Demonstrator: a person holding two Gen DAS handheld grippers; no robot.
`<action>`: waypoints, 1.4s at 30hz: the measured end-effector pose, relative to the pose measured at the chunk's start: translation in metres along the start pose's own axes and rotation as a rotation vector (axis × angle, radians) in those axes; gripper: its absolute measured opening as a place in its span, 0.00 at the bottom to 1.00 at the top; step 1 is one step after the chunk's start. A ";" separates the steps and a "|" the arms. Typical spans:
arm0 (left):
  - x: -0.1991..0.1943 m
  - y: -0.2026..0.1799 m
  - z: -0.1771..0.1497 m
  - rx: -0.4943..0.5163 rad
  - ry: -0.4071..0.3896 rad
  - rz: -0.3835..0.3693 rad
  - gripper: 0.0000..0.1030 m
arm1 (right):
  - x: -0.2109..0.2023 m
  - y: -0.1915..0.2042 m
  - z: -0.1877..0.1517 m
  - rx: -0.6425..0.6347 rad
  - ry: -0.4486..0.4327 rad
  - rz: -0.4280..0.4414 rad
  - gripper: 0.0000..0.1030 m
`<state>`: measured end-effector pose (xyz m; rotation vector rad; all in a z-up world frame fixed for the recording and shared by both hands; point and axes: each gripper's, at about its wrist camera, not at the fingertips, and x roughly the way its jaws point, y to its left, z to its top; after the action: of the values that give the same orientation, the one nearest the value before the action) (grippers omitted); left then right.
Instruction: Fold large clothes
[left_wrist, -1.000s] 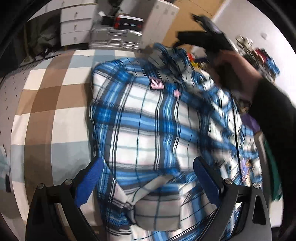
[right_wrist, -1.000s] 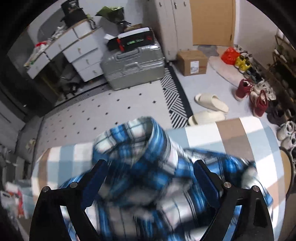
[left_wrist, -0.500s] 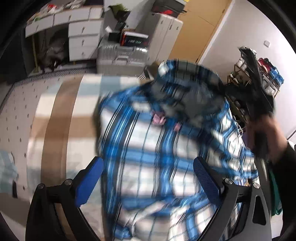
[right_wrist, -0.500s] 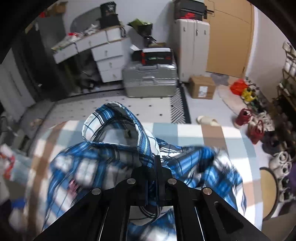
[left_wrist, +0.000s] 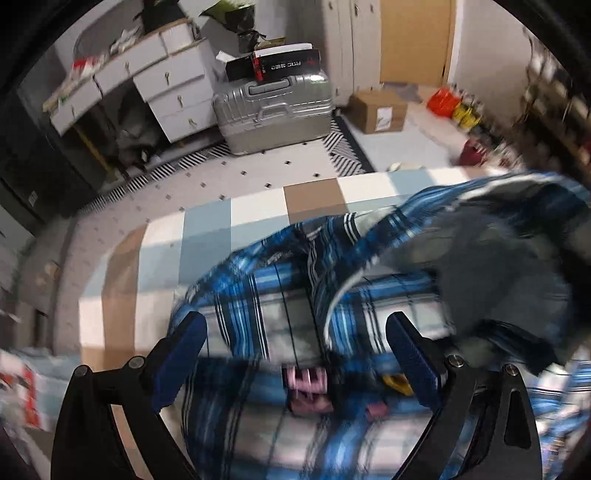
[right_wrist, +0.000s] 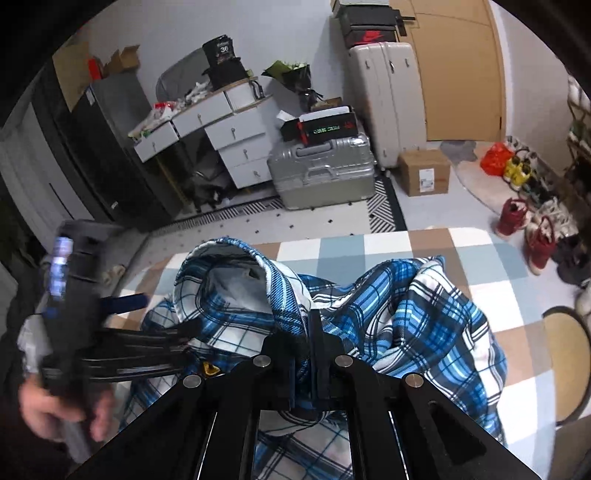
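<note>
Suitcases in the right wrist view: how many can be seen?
2. A silver suitcase lies flat beside the white drawers; a cream suitcase stands upright behind it. Others may be hidden.

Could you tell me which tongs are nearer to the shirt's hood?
Right. The right tongs are clamped on the plaid shirt just below its hood; the left tongs hang open above the shirt's body.

floor: I see pale tile (right_wrist: 325, 218) with small dark dots
desk: white drawers (right_wrist: 236, 147), cluttered top
luggage: silver suitcase (right_wrist: 321, 173), tall white suitcase (right_wrist: 384, 99)
door: tan wood (right_wrist: 461, 66)
box: cardboard box (right_wrist: 424, 171) by shoes (right_wrist: 517, 218)
</note>
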<state>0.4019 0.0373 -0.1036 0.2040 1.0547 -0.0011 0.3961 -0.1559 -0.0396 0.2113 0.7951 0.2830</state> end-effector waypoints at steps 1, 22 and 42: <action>0.007 -0.003 0.000 0.019 0.006 0.018 0.89 | 0.000 0.000 -0.001 -0.012 -0.005 -0.002 0.05; -0.190 0.005 -0.107 0.000 -0.133 -0.208 0.00 | -0.157 0.047 -0.070 -0.053 -0.185 0.049 0.05; -0.130 -0.052 -0.266 0.074 0.009 -0.260 0.00 | -0.171 -0.028 -0.267 0.398 0.044 0.071 0.66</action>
<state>0.1027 0.0180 -0.1263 0.1328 1.0847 -0.2743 0.0933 -0.2172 -0.1149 0.6100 0.8841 0.1943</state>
